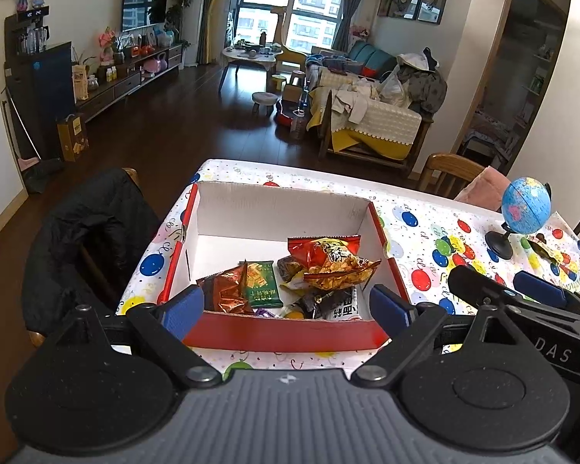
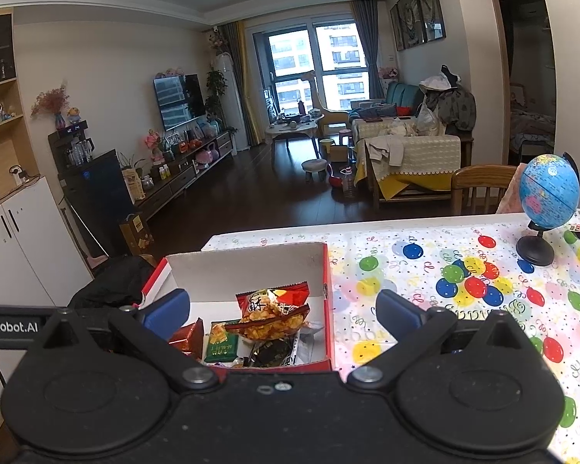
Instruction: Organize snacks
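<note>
Left wrist view: snacks piled in the box, both claws wide open and empty.
Left claw point(image 1: 286, 309) hovers at the box point(image 1: 282, 208); chip bag point(image 1: 328, 261) tops the heap; right claw point(image 2: 284, 307) should fetch packets by the globe point(image 1: 526, 205), gripping lightly.

Lower snack packs point(image 1: 309, 305) hidden; labels unreadable.

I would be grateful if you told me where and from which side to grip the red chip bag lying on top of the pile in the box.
Probably by the flat crimped top edge of the red chip bag, which points at the box's far wall. Come from above: the walls block the sides, and the puffy middle would likely slip or crush. Both the left gripper and the right gripper are open.
</note>
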The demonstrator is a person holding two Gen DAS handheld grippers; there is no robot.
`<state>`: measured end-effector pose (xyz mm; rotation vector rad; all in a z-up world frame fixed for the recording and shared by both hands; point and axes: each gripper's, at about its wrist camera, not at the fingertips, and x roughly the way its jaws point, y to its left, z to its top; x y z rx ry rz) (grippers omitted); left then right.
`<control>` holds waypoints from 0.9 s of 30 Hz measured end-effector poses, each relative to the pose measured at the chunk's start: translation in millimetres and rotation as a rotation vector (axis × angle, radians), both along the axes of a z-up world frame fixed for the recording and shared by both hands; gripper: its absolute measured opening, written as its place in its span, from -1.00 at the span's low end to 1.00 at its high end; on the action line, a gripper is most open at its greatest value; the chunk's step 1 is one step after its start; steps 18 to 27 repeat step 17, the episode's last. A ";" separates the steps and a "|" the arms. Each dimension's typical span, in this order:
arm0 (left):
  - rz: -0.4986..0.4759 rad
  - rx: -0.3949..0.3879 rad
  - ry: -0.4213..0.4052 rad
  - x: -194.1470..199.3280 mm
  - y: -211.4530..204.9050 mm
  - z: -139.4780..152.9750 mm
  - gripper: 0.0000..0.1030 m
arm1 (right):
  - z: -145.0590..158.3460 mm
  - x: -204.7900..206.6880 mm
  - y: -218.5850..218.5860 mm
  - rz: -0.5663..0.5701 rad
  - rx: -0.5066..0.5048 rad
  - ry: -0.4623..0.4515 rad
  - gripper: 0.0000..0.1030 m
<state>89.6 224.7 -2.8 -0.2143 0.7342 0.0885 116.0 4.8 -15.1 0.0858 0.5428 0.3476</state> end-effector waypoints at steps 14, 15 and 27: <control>0.000 0.003 0.016 -7.2 -0.7 -1.1 0.81 | -6.3 -6.4 -3.5 -0.012 0.002 0.025 1.00; 0.003 0.005 0.017 -7.8 -1.1 -1.8 0.81 | -7.0 -7.5 -3.8 -0.014 0.002 0.027 1.00; 0.002 0.003 0.022 -8.7 -1.9 -2.1 0.81 | -7.4 -8.2 -5.2 -0.015 0.003 0.031 0.99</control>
